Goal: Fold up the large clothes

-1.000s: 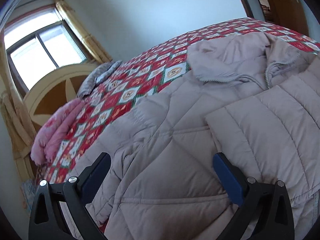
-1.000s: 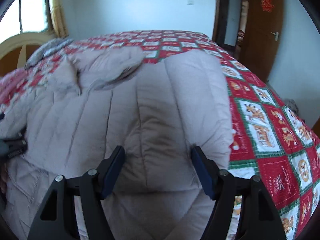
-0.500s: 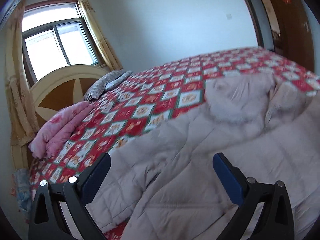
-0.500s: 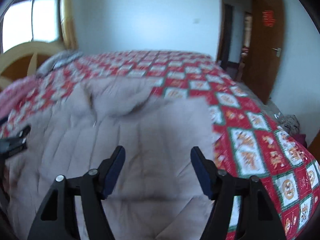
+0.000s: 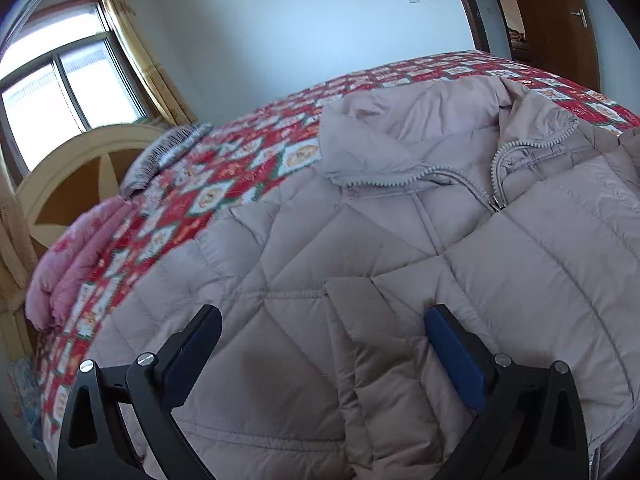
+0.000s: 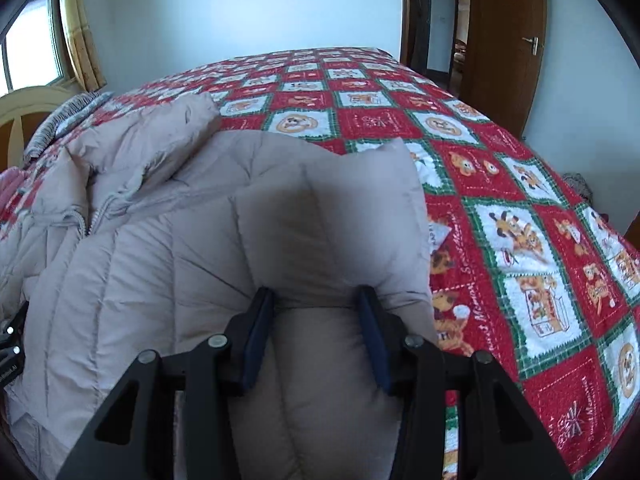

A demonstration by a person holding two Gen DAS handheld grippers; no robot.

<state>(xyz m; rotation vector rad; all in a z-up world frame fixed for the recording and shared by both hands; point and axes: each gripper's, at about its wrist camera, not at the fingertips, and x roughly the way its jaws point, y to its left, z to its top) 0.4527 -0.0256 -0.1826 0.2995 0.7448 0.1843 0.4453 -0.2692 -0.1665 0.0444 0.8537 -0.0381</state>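
Observation:
A pale pink-beige quilted puffer jacket (image 5: 360,240) lies front up on the bed, zipper and collar toward the far side. My left gripper (image 5: 323,314) hovers open over its lower front, a folded sleeve end (image 5: 360,312) lying under the gap without touching the pads. In the right wrist view the jacket (image 6: 160,260) has its right side folded inward. My right gripper (image 6: 315,294) is closing, its blue pads pressing a thick bulge of that folded padding from both sides.
The red, green and white patchwork bedspread (image 6: 500,200) covers the bed. Pink bedding (image 5: 76,256) and a grey folded cloth (image 5: 168,152) lie near the cream headboard (image 5: 72,172) under the window. A brown door (image 6: 508,40) stands at the far right.
Both views tipped up toward the wall and came back down onto the jacket. The right jaws narrowed from wide apart to pinching the folded side. The left jaws stayed wide.

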